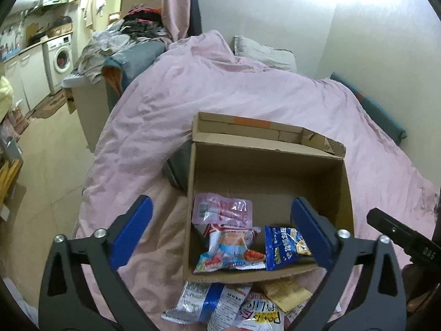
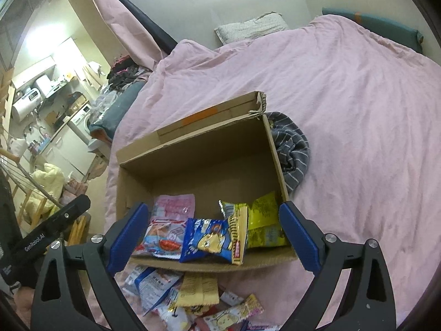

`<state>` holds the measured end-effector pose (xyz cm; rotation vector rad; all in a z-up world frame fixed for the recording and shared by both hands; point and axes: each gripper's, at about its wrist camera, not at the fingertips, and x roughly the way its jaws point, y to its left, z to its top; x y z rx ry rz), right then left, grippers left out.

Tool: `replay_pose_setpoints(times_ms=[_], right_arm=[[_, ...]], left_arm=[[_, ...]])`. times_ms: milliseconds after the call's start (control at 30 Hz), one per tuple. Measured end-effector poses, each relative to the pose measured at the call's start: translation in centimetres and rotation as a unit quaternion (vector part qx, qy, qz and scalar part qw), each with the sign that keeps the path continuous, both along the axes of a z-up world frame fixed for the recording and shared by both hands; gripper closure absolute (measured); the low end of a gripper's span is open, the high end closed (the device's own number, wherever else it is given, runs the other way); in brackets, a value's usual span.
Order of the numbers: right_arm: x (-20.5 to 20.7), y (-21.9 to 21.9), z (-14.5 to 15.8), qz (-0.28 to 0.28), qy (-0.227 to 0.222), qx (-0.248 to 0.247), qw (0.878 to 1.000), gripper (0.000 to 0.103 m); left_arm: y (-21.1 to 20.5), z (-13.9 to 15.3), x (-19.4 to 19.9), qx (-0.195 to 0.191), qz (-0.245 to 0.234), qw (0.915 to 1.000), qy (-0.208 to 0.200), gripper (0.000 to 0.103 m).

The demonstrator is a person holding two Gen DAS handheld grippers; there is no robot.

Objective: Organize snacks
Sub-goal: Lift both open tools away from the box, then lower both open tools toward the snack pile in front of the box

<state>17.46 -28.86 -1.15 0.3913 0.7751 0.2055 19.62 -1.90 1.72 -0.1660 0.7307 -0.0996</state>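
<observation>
Snacks (image 2: 193, 298) are lying loose on the bed just near the cardboard box (image 2: 198, 154), which is holding several already. We are holding the left claw (image 1: 223, 234) and right claw (image 2: 217, 237) wide and empty. Packets look light, crinkly, slippery; we are judging crimped edges the best hold.

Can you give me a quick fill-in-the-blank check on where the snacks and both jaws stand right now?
1. The cardboard box sits on a ____ bedspread.
2. The blue snack packet lies ____ the box.
3. The left gripper and right gripper both have their jaws ____, with nothing gripped.
4. The loose snack packets not yet sorted lie on the bed in front of the box's ____ wall.

Missing words: pink; inside; open; near
</observation>
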Motion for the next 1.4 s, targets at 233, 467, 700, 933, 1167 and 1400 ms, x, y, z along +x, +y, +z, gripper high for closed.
replay_pose_setpoints(times_ms=[233,467,700,933,1167,1400], right_arm=[[-1.9,-0.4,0.2,0.007,0.005,0.016,1.0,0.001],[-3.7,-0.3,0.0,0.01,0.016,0.021,1.0,0.001],[-5.5,-0.1,-0.5,0.014,0.03,0.028,0.999,0.001],[-7.3,0.2,-1.4,0.019,0.052,0.033,0.998,0.001],[-8.6,-0.7,-3.2,0.011,0.085,0.047,0.995,0.001],[-8.3,-1.4,-8.6,0.038,0.209,0.102,0.972,0.001]], left_arm=[[0.1,0.0,-2.4,0.013,-0.005,0.9999,0.007,0.002],[0.7,-0.7,-4.3,0.025,0.001,0.9992,0.032,0.002],[1.1,-1.4,-6.5,0.029,0.001,0.9984,0.048,0.002],[1.4,-2.3,-8.2,0.03,0.0,0.9974,0.065,0.002],[2.1,-3.9,-9.0,0.027,0.006,0.9952,0.094,0.002],[3.3,-5.4,-8.7,0.015,0.014,0.9913,0.13,0.002]])
